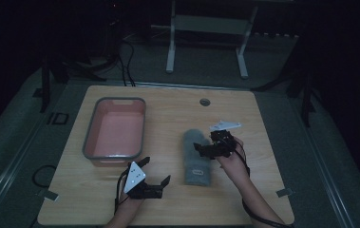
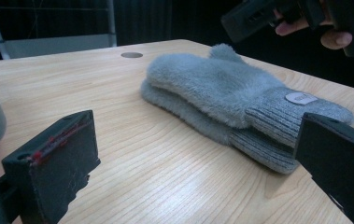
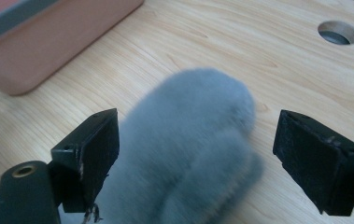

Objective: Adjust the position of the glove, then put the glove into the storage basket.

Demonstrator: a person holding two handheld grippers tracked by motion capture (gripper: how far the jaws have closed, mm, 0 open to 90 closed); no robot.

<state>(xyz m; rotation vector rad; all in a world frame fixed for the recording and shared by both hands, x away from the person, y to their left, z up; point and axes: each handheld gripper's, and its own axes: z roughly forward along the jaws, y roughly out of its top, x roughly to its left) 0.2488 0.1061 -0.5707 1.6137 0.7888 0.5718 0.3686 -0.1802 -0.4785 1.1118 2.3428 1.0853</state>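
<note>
The 2 grey mittens [image 1: 198,159] lie stacked flat on the wooden table [image 1: 258,142], right of centre, knitted cuffs toward the person, with bare wood all around and the near and right edges well apart from them. The right gripper [image 1: 205,146] hangs over the stack with its jaws spread wide and nothing clamped, the fluffy mitten tip [image 3: 198,135] between them but apart from both; the left gripper [image 1: 155,172] rests near the table's front edge, jaws likewise wide and empty, pointing at the cuffs. A grey-rimmed pink tray [image 1: 90,128] sits at the left, just beyond the left gripper, and a small round hole [image 1: 204,101] marks the far side.
</note>
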